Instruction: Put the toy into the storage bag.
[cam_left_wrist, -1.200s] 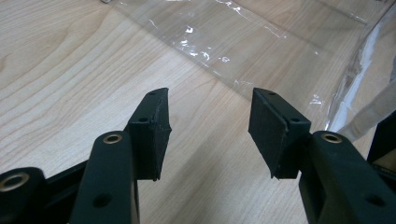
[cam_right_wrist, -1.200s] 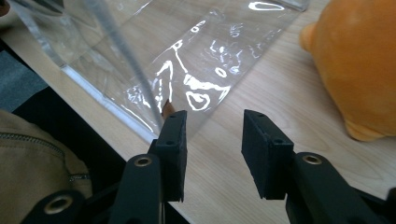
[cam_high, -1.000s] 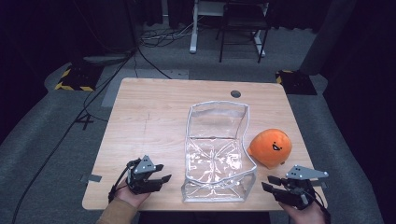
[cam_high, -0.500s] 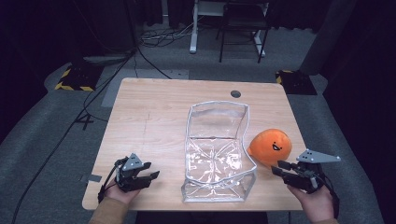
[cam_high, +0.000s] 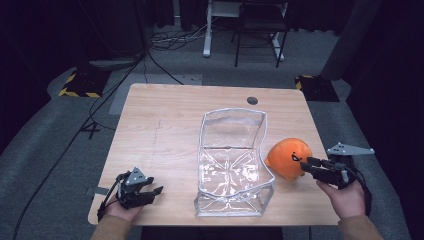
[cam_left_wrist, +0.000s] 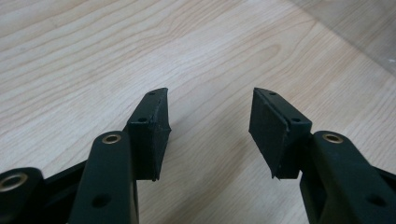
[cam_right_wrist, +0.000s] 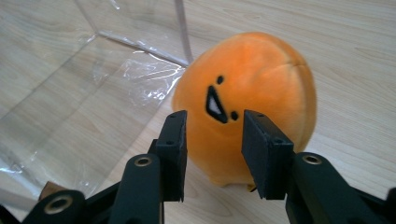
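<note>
Item: I held my right gripper (cam_high: 306, 165), fingers apart, before the orange plush (cam_right_wrist: 247, 102) beside the clear bag (cam_high: 232, 165); left gripper (cam_left_wrist: 208, 128) fingers apart, just opening, over the desk (cam_high: 165, 125).

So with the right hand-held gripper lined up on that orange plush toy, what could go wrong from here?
1. The right hand-held gripper has open jaws that look narrower than the round orange plush toy; they may only pinch fabric and slip.
2. A push could roll the toy into the clear plastic zip pouch beside it, shifting the light pouch on the wooden table.
</note>
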